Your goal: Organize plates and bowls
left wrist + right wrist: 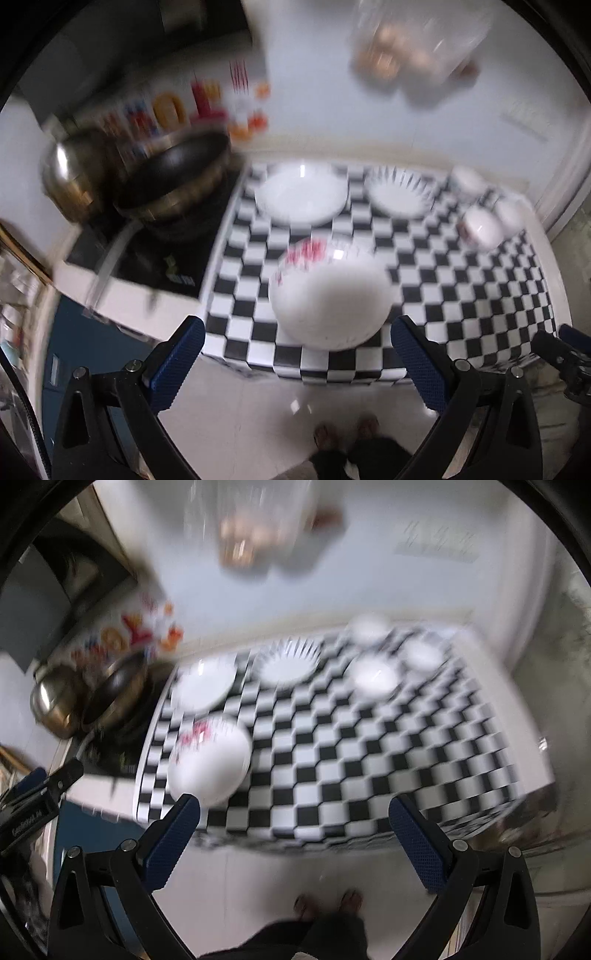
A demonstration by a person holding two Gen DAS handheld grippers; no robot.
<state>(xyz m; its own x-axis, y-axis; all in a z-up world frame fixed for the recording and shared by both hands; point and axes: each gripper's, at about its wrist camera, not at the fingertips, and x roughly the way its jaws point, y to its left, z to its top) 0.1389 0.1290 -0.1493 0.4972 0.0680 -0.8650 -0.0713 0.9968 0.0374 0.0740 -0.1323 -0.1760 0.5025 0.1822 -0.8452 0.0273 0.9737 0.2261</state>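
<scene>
A checkered table [461, 295] [369, 757] holds the dishes. A big white bowl with red print [332, 291] [210, 760] sits near its front left. Behind it lie a plain white plate [301, 194] [203, 683] and a plate with a dark spiked rim [400, 192] [288, 661]. Three small white bowls [484, 223] [373, 675] stand at the back right. My left gripper [297, 365] is open and empty, above and just short of the big bowl. My right gripper [293, 845] is open and empty over the table's front edge. Both views are blurred.
A dark wok [173, 177] [114, 690] and a steel pot [70, 177] [55, 701] sit on a stove left of the table. A clear bag of round brown items [417, 40] hangs on the wall. Pale floor and feet [347, 432] lie below.
</scene>
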